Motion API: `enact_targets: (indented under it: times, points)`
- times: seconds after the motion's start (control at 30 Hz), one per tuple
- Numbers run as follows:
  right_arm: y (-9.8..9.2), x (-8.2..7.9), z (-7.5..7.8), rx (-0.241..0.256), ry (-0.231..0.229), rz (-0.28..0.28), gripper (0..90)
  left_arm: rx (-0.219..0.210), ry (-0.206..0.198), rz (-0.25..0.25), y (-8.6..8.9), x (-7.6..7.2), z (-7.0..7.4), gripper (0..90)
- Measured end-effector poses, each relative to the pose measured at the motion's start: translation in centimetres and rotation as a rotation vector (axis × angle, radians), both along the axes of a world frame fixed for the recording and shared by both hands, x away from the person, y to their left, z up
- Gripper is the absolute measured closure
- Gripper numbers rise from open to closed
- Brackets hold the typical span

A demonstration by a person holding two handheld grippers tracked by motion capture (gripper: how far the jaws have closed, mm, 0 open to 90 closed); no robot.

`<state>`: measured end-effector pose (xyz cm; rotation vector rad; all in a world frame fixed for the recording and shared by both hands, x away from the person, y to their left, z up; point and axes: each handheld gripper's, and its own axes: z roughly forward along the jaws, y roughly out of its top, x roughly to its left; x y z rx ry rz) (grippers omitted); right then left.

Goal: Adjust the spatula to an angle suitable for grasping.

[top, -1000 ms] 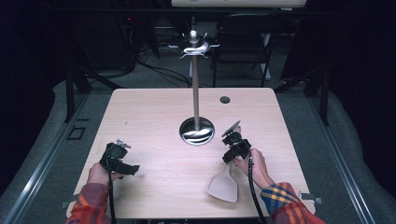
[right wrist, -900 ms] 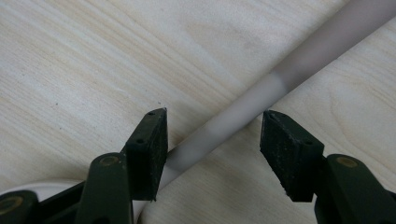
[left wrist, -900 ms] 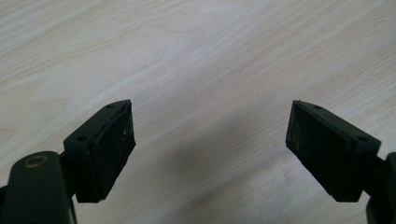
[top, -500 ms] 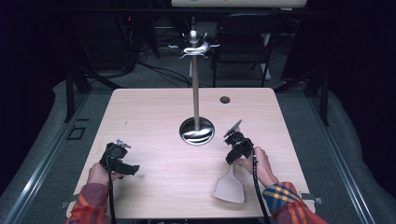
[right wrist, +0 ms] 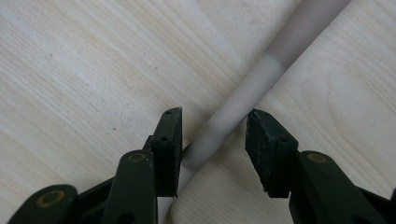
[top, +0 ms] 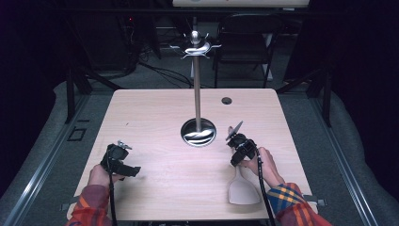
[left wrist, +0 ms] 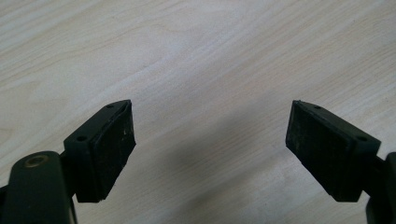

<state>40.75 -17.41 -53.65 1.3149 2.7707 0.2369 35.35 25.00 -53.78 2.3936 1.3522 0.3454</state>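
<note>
The right gripper (right wrist: 214, 135), jaws straddling but not yet clamped, brackets the pale handle of the flat beige plastic spatula (top: 243, 188) at lower right. Closing off-centre could roll the handle out. The left gripper (left wrist: 210, 140) gapes over bare wooden table (top: 155, 113); the near edge is close, the chrome utensil stand (top: 198, 94) upper centre.

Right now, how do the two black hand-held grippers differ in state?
The left gripper has its jaws spread wide over bare wooden table; the right gripper has its jaws narrowed around the pale spatula's handle, not visibly clamped. Both point down at the tabletop.
</note>
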Motion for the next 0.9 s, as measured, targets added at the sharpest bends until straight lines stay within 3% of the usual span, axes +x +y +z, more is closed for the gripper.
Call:
enact_targets:
  times: [0.07, 0.17, 0.63, 0.67, 0.83, 0.9]
  points:
    - [-0.1, 0.1, 0.2, -0.026, 0.011, 0.025, 59.7, -0.001, -0.001, 0.000, 0.0, 0.0, 0.0, 15.6]
    - [-0.3, 0.0, 0.2, -0.026, 0.000, 0.011, 62.3, 0.001, 0.000, 0.000, 0.0, 0.0, 0.0, 15.6]
    - [-1.2, 0.0, 0.3, -0.060, 0.005, 0.048, 68.5, 0.002, -0.001, -0.001, 0.0, 0.0, 0.0, 15.7]
    - [-1.3, 0.0, 0.5, -0.077, 0.025, 0.057, 69.4, 0.002, -0.001, -0.001, 0.0, 0.0, 0.0, 15.7]
    - [-1.6, -0.2, 0.3, -0.076, 0.016, 0.057, 72.0, 0.002, -0.001, -0.002, 0.0, 0.0, 0.0, 15.8]
    - [-1.8, -0.2, 0.4, -0.083, 0.039, 0.051, 72.6, 0.001, 0.000, -0.001, 0.0, 0.0, 0.0, 15.8]
